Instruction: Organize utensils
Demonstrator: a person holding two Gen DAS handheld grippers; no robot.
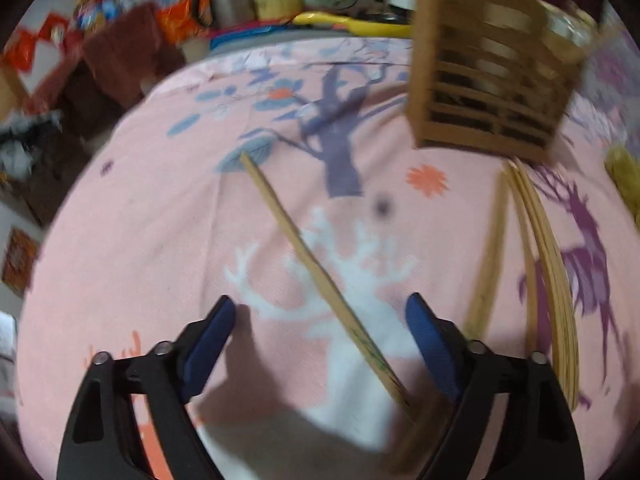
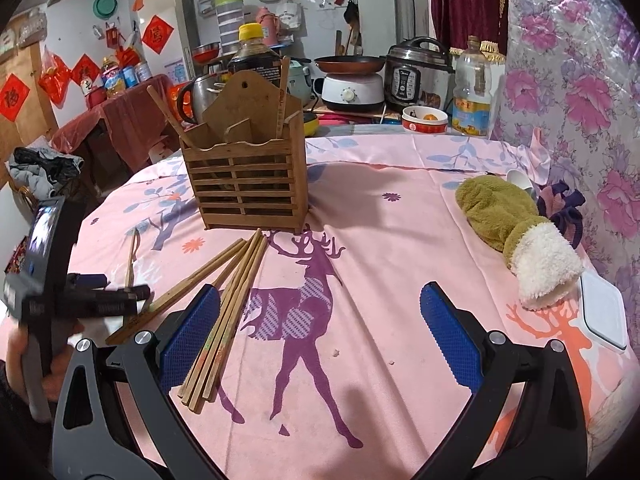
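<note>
A wooden slatted utensil holder (image 2: 246, 178) stands on the pink tablecloth, with two chopsticks (image 2: 282, 92) upright in it; it also shows in the left wrist view (image 1: 492, 80). A bundle of several wooden chopsticks (image 2: 224, 320) lies in front of it, seen at the right in the left wrist view (image 1: 548, 272). A single chopstick (image 1: 320, 276) lies between the open jaws of my left gripper (image 1: 320, 312), just above the cloth. My left gripper also shows in the right wrist view (image 2: 104, 292). My right gripper (image 2: 320, 320) is open and empty, beside the bundle.
A green and white mitten (image 2: 520, 232) and a white lidded box (image 2: 604, 312) lie at the table's right. A bowl (image 2: 424, 120), oil bottle (image 2: 472, 92), cookers and a kettle crowd the far edge. The table edge (image 1: 120, 128) drops off at the left.
</note>
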